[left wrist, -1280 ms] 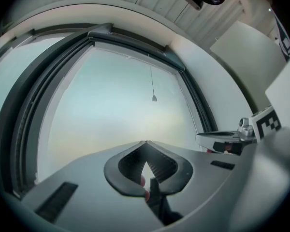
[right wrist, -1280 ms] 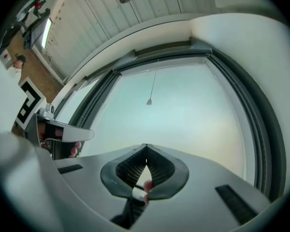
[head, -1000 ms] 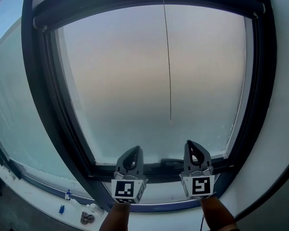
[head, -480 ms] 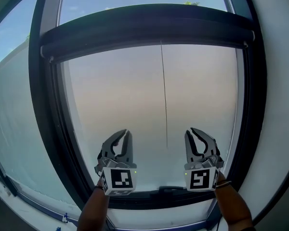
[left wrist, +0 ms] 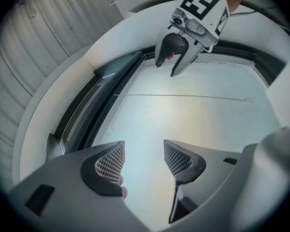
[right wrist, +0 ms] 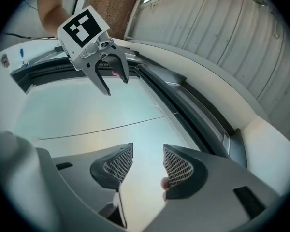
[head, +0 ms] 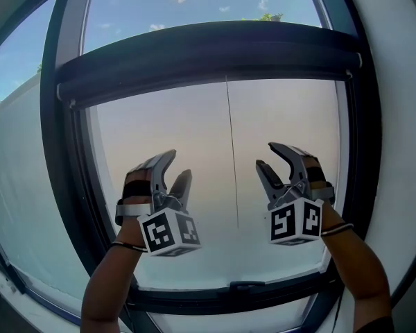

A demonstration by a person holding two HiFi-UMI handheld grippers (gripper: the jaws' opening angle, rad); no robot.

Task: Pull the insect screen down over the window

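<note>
- Pale and hazy, the insect screen covers the window from the dark curved bar down to the bottom rail. Blue sky with small clouds shows above the bar.
- A thin cord hangs from the bar down the middle of the screen and ends between the 2 grippers.
- The left gripper is held up in front of the screen's lower half, well above the bottom rail. Its jaws have just been opening and stand wide apart, with nothing between the gridded pads.
- The right gripper is about level with it on the other side of the cord. Its jaws have also just been opening and stand wide and empty.
- A small handle sits on the bottom rail, below the right gripper.
</note>
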